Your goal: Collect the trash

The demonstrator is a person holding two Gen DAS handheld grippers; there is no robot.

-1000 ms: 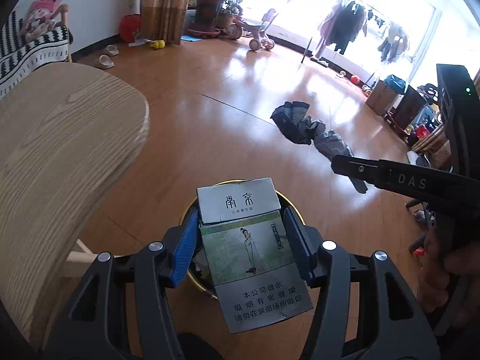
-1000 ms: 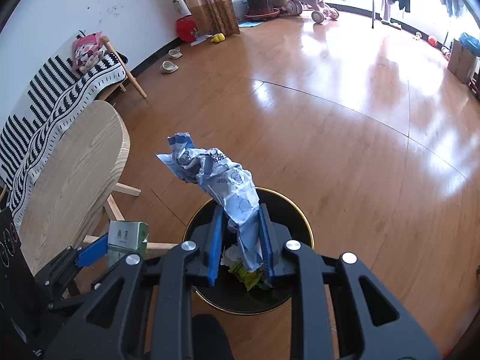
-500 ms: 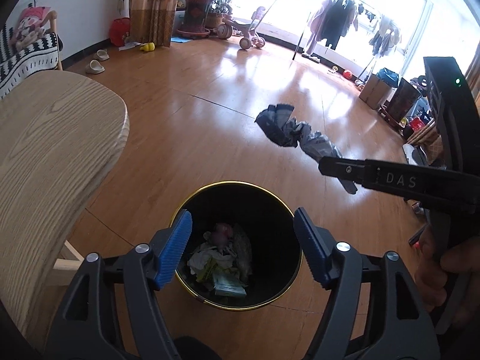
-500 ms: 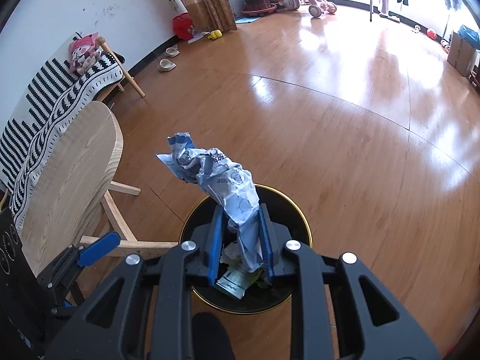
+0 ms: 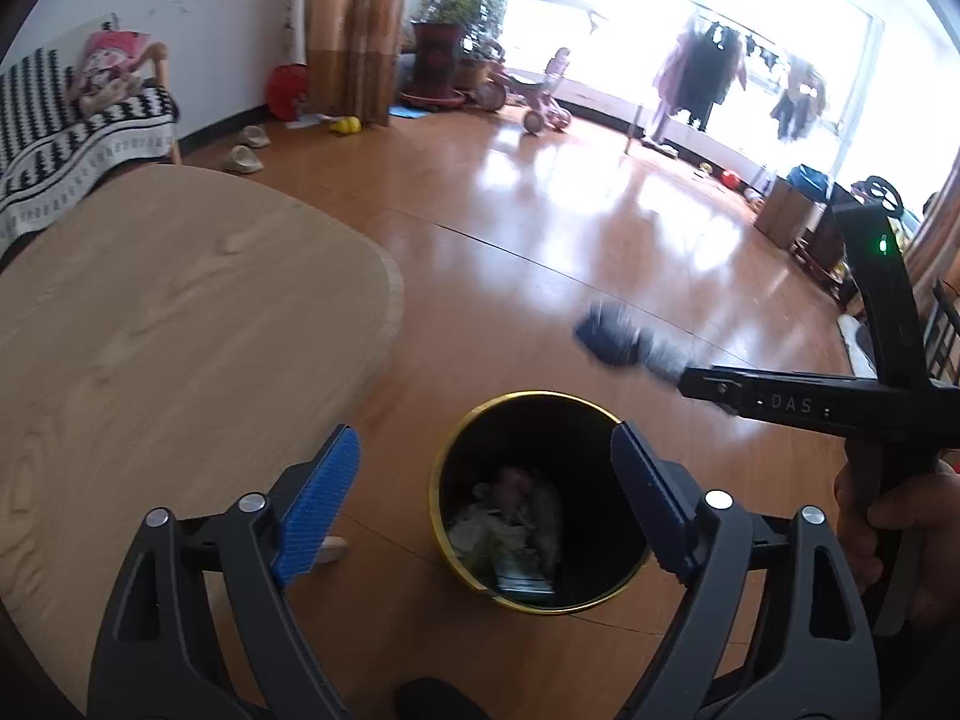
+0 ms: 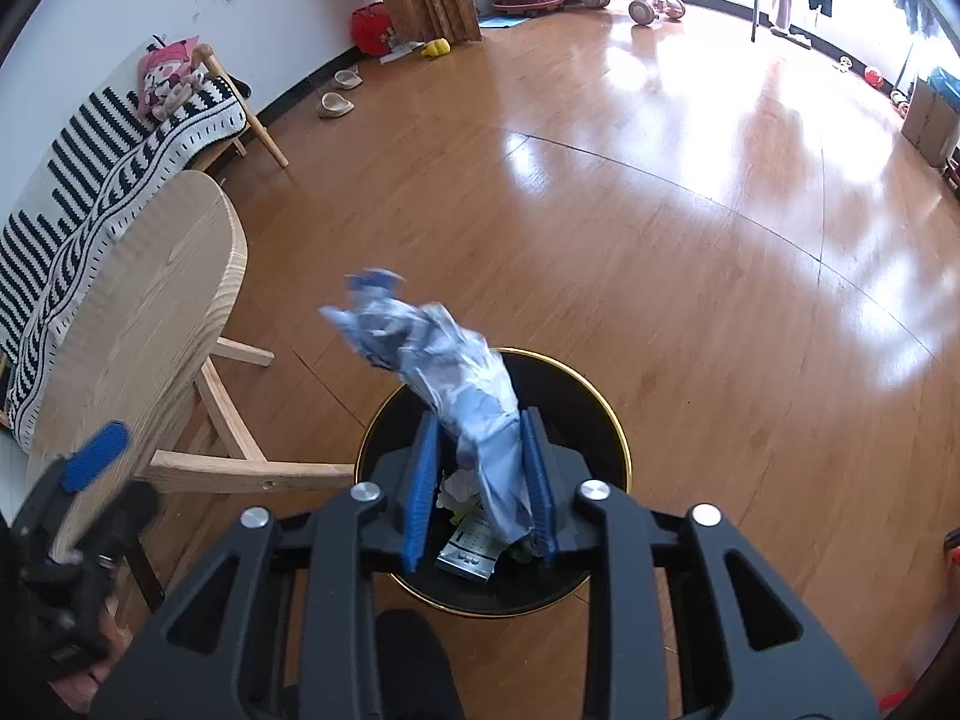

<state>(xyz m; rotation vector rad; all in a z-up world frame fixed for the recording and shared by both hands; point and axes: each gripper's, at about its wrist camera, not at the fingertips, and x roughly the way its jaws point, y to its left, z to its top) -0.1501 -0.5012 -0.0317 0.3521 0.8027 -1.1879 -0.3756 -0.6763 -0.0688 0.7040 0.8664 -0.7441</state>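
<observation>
A black bin with a gold rim (image 5: pixel 543 603) stands on the wooden floor and holds crumpled trash and a cigarette pack (image 5: pixel 523 582). My left gripper (image 5: pixel 483 504) is open and empty, above the bin's left side. My right gripper (image 6: pixel 480 474) is over the bin (image 6: pixel 600 414); a crumpled blue-white wrapper (image 6: pixel 456 372) stands between its blue pads, which look slightly parted. The wrapper shows blurred in the left wrist view (image 5: pixel 624 339), at the tip of the right gripper.
A pale wooden round table (image 5: pixel 156 324) stands left of the bin, its legs showing in the right wrist view (image 6: pixel 240 456). A bench with a striped blanket (image 6: pixel 90 180) is by the wall. Plants, toys, slippers and a clothes rack stand far off.
My left gripper opened and dropped the cigarette pack into the bin, then drew back to the left. The right gripper's pads have parted a little around the wrapper.
</observation>
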